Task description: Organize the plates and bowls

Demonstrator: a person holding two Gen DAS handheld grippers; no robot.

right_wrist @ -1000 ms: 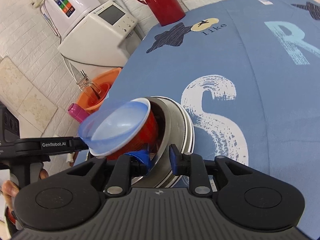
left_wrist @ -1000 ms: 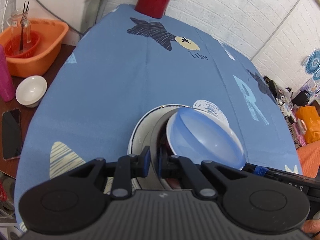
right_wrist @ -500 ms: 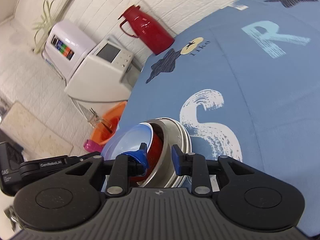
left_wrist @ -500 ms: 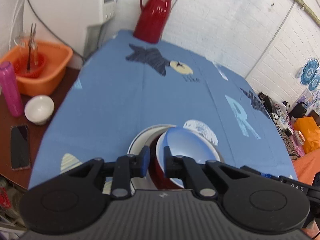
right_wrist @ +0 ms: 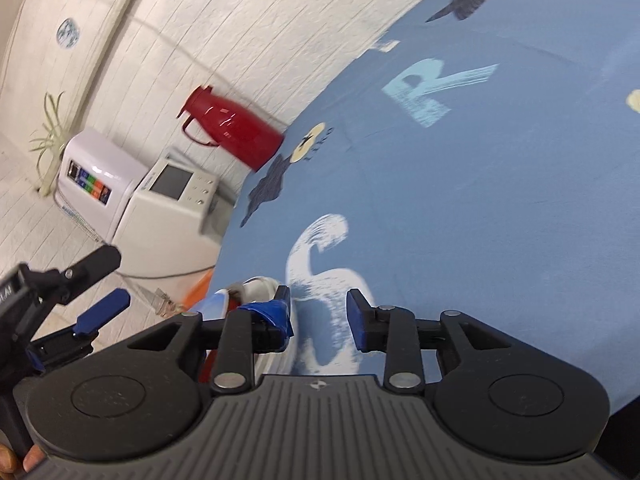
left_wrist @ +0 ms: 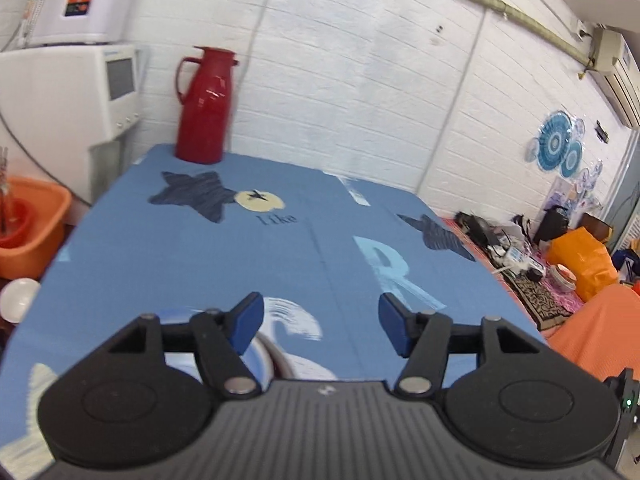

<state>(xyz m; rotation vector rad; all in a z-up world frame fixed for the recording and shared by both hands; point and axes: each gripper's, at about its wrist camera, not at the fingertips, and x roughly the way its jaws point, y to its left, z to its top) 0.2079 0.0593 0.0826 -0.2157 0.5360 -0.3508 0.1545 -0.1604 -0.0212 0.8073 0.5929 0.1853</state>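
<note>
Fingers (left_wrist: pixel 250 322) of both grippers spread above stacked bowls (right_wrist: pixel 240 300).

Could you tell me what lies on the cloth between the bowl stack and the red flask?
Only bare printed cloth lies between the bowl stack and red flask, in the left wrist view.

Tabletop (left_wrist: pixel 200 256) under blue cloth (left_wrist: pixel 328 240) printed with dark stars, pale letters, the word "like". Red thermos (left_wrist: pixel 204 108) upright at far left corner by the wall. Stacked dishes (right_wrist: pixel 256 288) at near edge, mostly hidden: pale blue bowl (left_wrist: pixel 176 360) on top, red showing beneath, white rim.
</note>
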